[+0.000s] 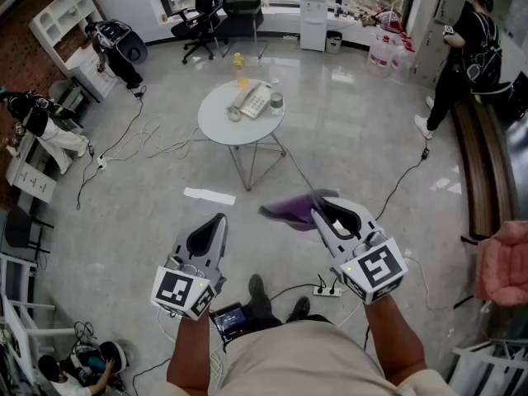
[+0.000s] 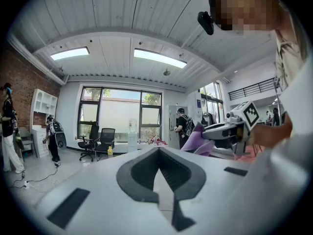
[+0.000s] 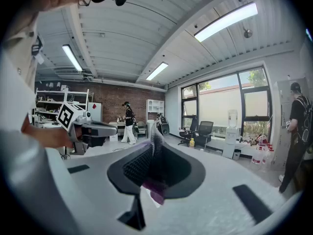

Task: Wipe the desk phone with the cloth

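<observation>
Right hand-held gripper [image 1: 318, 205] pinches cloth [image 1: 285, 211] stretched out leftward.

My left gripper [image 1: 218, 219] and right gripper [image 1: 318, 205]: pale grey shells, black-lined jaws, a black-and-white marker cube [image 1: 183, 292] at each one's 6 o'clock end. Beige clothes [image 1: 313, 357], dark shoes [image 1: 258, 291].

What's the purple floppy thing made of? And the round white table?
The purple cloth looks like soft, matte fabric: it droops and folds where the right gripper pinches it. The round table has a smooth white top, perhaps painted metal or laminate, on thin legs that look like metal.
</observation>
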The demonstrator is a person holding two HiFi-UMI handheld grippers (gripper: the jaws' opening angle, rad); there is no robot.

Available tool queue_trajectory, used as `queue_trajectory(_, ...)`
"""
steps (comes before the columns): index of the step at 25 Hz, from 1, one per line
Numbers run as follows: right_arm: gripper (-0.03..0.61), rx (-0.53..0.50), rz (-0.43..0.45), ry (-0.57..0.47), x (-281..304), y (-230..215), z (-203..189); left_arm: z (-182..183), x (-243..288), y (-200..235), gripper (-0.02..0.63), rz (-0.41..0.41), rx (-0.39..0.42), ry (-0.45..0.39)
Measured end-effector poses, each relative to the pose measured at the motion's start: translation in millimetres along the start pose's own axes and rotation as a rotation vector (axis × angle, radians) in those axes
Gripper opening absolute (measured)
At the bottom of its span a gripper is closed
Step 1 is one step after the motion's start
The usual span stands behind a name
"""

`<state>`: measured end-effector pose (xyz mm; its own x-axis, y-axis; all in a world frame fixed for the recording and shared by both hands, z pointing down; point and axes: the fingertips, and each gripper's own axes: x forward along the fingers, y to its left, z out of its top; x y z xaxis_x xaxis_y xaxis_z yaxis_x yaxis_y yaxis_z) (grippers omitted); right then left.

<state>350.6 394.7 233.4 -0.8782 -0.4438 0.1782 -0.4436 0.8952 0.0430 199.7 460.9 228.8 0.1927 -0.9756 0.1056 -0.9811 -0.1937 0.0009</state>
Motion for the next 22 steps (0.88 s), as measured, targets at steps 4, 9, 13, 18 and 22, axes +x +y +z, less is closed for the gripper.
queue_trajectory(4,0.054,-0.003,0.001,0.004,6.1,-1.7,0.2,-0.4,4.1,5.1,0.008,-0.005,-0.003,-0.003)
queue_trajectory(9,0.054,0.004,-0.012,0.011,15.9,4.9,-1.3,-2.8,2.3,17.5,0.008,-0.018,-0.008,-0.004)
queue_trajectory(13,0.055,0.009,-0.021,0.019,28.1,5.4,-2.9,-6.3,7.1,29.4,0.008,-0.031,-0.013,-0.001)
queue_trajectory(18,0.054,0.016,-0.032,0.027,48.7,9.1,1.1,-9.9,12.2,51.7,0.008,-0.053,-0.024,0.007)
queue_trajectory(22,0.054,0.029,-0.054,0.039,69.9,10.9,3.2,-10.2,16.3,77.1,0.008,-0.075,-0.030,0.009)
